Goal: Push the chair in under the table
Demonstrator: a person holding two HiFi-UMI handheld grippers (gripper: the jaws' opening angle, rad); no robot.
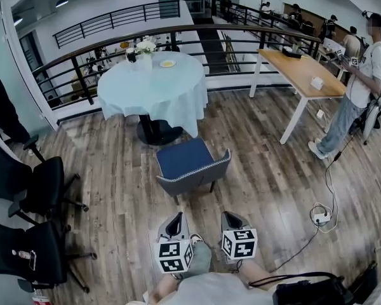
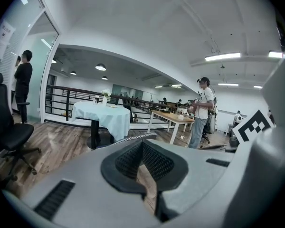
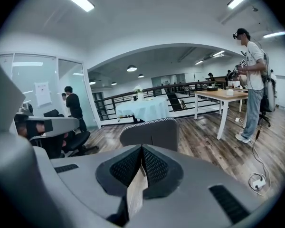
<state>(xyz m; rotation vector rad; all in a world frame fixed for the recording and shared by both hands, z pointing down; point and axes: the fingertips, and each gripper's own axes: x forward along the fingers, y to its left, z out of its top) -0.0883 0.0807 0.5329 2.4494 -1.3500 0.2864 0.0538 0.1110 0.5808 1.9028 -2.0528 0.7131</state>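
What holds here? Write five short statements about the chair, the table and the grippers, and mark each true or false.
1. The chair is tucked under the table. False: it stands clear of the table, with its whole seat showing.
2. The left gripper and right gripper are both shut and empty. True.
3. The left gripper touches the chair's back. False: both grippers are short of it, with floor showing between.
4. The chair's back faces the grippers. True.
5. The table is bare. False: flowers and a plate stand on it.
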